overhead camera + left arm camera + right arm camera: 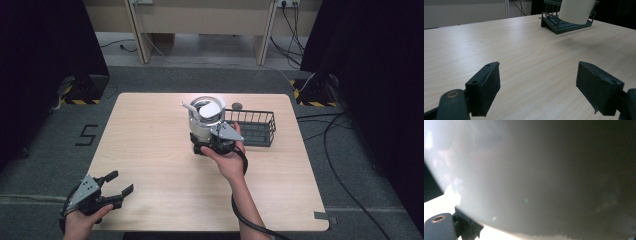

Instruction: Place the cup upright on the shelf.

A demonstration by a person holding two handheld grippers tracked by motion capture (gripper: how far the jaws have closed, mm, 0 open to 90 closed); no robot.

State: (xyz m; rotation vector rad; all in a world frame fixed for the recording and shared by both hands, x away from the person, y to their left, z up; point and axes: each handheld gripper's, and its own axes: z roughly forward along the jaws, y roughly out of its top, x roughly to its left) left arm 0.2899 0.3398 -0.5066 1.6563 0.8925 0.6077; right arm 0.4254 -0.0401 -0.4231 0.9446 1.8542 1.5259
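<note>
A pale, glossy round container [204, 122] hangs just above the table, beside the dark wire basket [256, 128]. A white handle [188, 106] sticks out of its top, and a white rounded piece lies in its mouth. My right gripper [214, 142] is shut on its lower side from the near side. In the right gripper view the container wall [536, 177] sits right against the camera, with one jaw at the lower left. The left gripper view has the container [577, 11] off the wood with a shadow below. My left gripper [117, 184] [537, 75] is open over the near left corner.
The basket [566, 25] stands at the right rear of the wooden table [150, 145]. A small dark round disc [237, 105] lies at the far edge behind it. Cables run over the floor to the right.
</note>
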